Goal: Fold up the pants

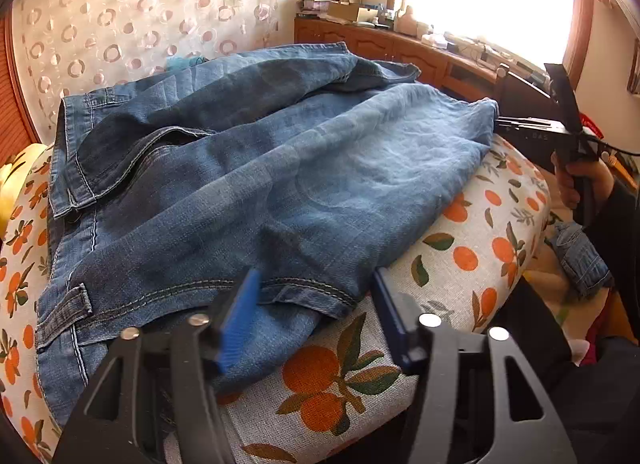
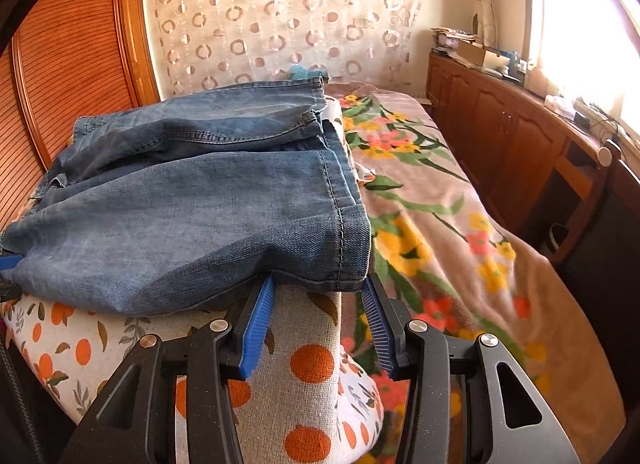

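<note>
Folded jeans [image 1: 248, 168] lie on an orange-print cushion [image 1: 472, 248]; left tongs [image 1: 316, 296] spread around the waistband edge, right tongs [image 2: 318, 304] spread at the hem.

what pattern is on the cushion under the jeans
Oranges with green leaves on an off-white cloth cushion, clearest in the left wrist view beneath the jeans.

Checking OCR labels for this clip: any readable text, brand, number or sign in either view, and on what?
None readable.
Right tool body, left wrist view: faint pale marks, too blurred to read.
Papers and boxes on the wooden cabinet: too small to read.
Jeans: no label visible.
</note>
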Demonstrator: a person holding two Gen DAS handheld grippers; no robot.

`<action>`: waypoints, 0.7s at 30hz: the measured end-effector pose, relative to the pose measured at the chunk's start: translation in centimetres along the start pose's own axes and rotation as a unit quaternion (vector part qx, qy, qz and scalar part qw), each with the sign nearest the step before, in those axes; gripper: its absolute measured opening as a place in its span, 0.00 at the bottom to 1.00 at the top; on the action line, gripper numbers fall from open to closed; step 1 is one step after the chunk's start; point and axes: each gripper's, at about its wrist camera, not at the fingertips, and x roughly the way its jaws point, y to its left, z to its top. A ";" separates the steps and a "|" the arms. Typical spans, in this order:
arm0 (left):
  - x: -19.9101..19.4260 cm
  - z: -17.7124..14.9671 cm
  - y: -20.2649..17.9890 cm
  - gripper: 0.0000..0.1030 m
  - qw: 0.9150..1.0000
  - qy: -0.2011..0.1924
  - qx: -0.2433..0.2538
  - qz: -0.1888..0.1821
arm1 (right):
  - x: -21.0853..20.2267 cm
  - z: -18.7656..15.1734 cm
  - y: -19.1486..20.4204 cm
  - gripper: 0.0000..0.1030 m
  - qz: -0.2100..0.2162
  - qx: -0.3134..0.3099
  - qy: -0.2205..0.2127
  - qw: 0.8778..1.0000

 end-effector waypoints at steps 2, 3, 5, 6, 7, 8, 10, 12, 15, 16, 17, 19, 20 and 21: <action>-0.1 0.2 0.2 0.37 1.000 -0.001 -0.007 -0.016 | 0.0 0.0 -0.3 0.20 0.004 0.007 -0.004 1.000; -0.2 0.2 0.3 0.31 1.000 -0.001 -0.009 -0.022 | -0.2 0.1 -0.4 0.17 0.012 0.011 -0.008 1.000; -0.6 0.4 0.3 0.22 1.000 -0.002 -0.011 -0.025 | -0.7 0.1 -0.6 0.09 0.020 0.016 -0.017 1.000; -0.9 0.6 0.3 0.18 1.000 -0.003 -0.013 -0.025 | -0.9 0.1 -0.5 0.09 0.020 0.017 -0.021 0.999; -1.2 0.7 0.4 0.16 1.000 -0.004 -0.015 -0.024 | -1.1 0.1 -0.4 0.08 0.018 0.016 -0.025 0.999; -1.7 1.0 0.5 0.12 0.999 -0.008 -0.020 -0.024 | -1.5 0.1 -0.4 0.07 0.014 0.012 -0.029 0.999; -3.0 1.4 0.6 0.10 0.999 -0.019 -0.021 -0.023 | -2.2 0.2 -0.4 0.07 0.011 0.011 -0.036 0.999; -4.7 2.0 0.3 0.09 0.999 -0.035 -0.014 -0.018 | -3.2 0.1 -0.3 0.07 0.013 0.011 -0.047 0.999; -6.8 2.8 0.2 0.08 0.999 -0.051 -0.012 -0.009 | -4.9 0.1 -0.1 0.06 0.019 0.002 -0.058 0.998; -7.5 3.0 0.2 0.08 0.998 -0.053 -0.014 -0.012 | -5.7 0.0 0.0 0.06 0.018 -0.003 -0.063 0.998; -8.1 3.2 0.2 0.08 0.998 -0.057 -0.015 -0.011 | -6.4 -0.1 0.1 0.06 0.020 -0.006 -0.065 0.998; -9.2 3.2 0.1 0.08 0.998 -0.060 -0.014 -0.009 | -7.8 -0.6 0.2 0.06 0.021 -0.013 -0.070 0.997; -9.6 3.1 0.0 0.08 0.998 -0.060 -0.012 -0.008 | -8.5 -1.0 0.2 0.06 0.023 -0.015 -0.069 0.997; -9.8 2.9 -0.2 0.08 0.998 -0.058 -0.011 -0.009 | -8.9 -1.4 0.1 0.06 0.022 -0.015 -0.068 0.997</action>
